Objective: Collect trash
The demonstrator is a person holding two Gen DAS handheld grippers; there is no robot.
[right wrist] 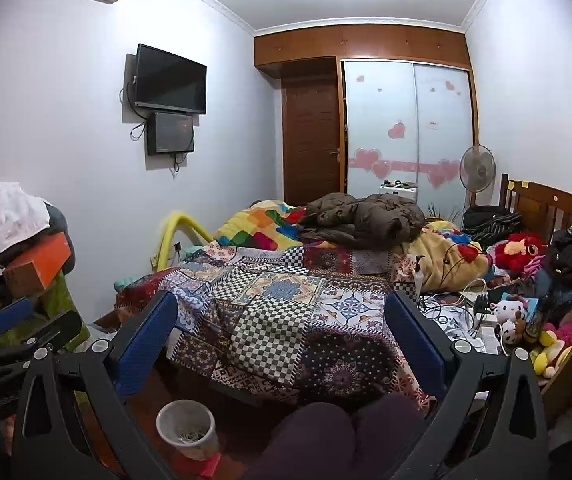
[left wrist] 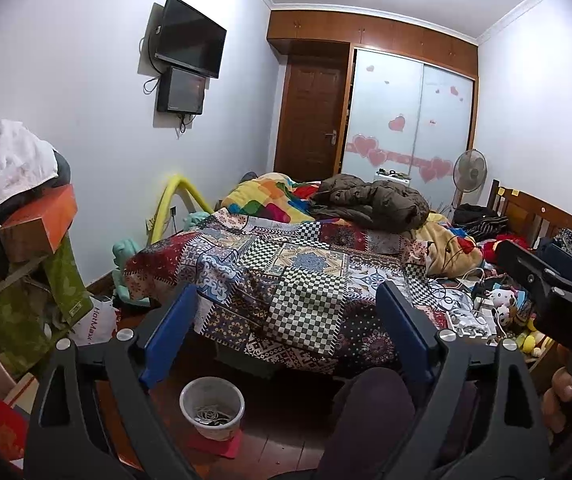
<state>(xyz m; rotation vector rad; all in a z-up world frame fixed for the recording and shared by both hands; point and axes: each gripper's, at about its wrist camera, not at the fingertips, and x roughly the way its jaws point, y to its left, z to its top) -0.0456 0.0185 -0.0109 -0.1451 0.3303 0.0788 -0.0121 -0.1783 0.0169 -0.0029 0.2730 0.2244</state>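
Both the left claw and the right claw are spread wide, grasping nothing. One white trash bin stands on the floor just below and between the left claw's fingers, some scraps inside. It is probably light, stiff plastic; pinch its rim. No loose trash is identifiable on the one patchwork bed ahead.
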